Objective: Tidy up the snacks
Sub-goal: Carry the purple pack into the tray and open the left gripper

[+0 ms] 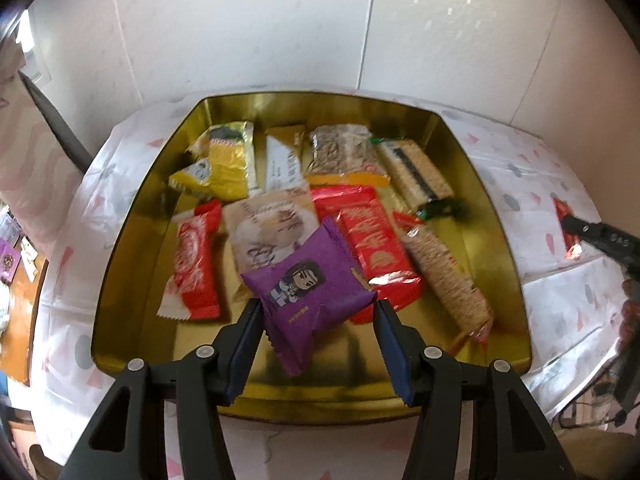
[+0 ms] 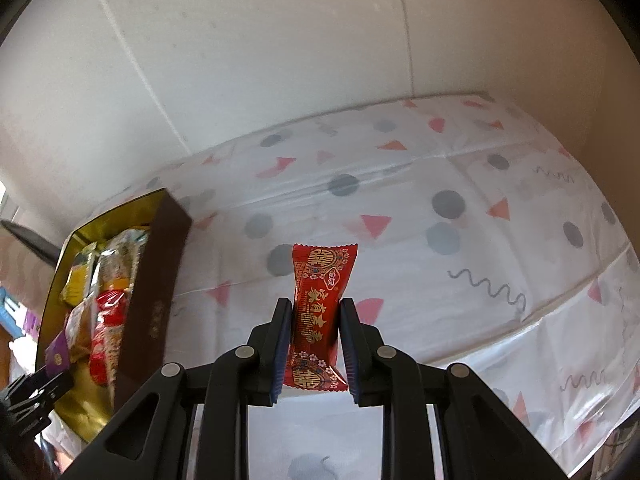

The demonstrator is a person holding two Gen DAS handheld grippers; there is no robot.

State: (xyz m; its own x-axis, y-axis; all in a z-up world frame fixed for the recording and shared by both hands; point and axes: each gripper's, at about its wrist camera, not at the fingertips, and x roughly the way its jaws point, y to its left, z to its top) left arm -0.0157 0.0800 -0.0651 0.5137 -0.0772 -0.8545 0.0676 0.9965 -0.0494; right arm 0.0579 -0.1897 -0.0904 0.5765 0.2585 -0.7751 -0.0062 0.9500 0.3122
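White wall panels back a worktop [image 2: 460, 168] under a patterned white cloth. A gold tin [image 1: 132, 216] on it holds assorted snacks. Over the tin's near side, the left claw [image 1: 316, 310] grips a purple packet [image 1: 308, 284]. Right of the tin, above the cloth, the right claw [image 2: 316, 308] clamps a red candy [image 2: 318, 304].

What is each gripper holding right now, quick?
Left gripper: closed on the purple snack packet, above the gold tin.
Right gripper: closed on the red candy packet, over the tablecloth.
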